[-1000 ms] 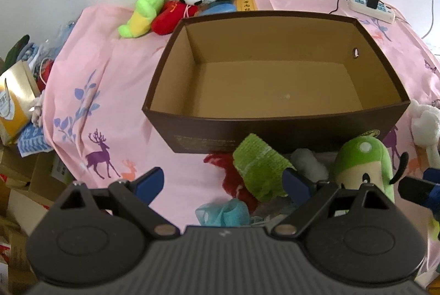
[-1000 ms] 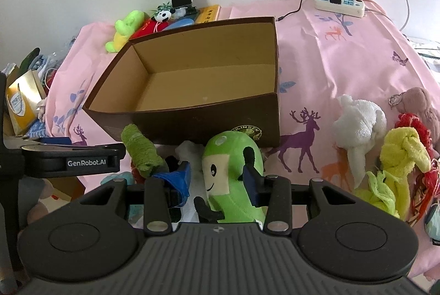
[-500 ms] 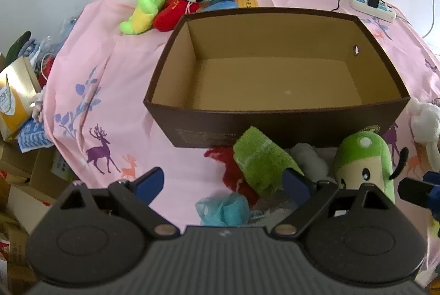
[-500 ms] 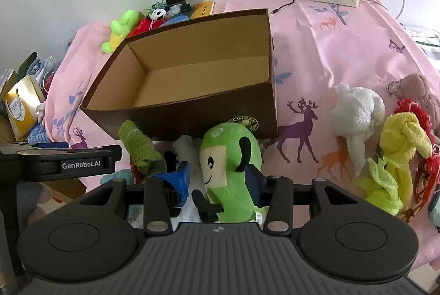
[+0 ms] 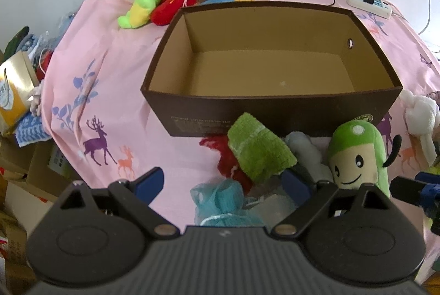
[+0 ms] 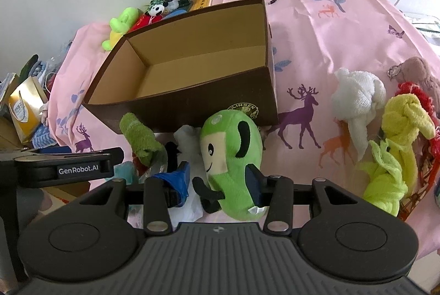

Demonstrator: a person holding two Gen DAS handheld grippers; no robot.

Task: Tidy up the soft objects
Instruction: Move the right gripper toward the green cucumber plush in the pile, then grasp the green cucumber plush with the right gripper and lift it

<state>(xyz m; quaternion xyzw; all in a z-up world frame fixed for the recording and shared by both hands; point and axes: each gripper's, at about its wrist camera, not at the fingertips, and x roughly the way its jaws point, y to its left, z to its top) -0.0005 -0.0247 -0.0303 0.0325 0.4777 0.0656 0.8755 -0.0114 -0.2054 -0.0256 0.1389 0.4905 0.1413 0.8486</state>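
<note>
Blue-padded fingers [image 6: 181, 176] of the right gripper [image 6: 217, 179] stand spread around a plump green plush toy [image 6: 233, 154] lying before the smooth cardboard box [image 6: 192, 113]; left gripper [image 5: 222, 182] spread above a ribbed green towel [image 5: 258, 149]

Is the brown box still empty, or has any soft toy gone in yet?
Empty. The brown box shows only its bare cardboard floor in both views; the green plush stands outside, against its front wall.

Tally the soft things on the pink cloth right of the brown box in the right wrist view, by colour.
White: 1, knotted white towel
Yellow: 1, knotted yellow towel
Lime green: 1, lime cloth
Red: 1, red yarn piece
Brown: 1, brown plush
Total: 5
</note>
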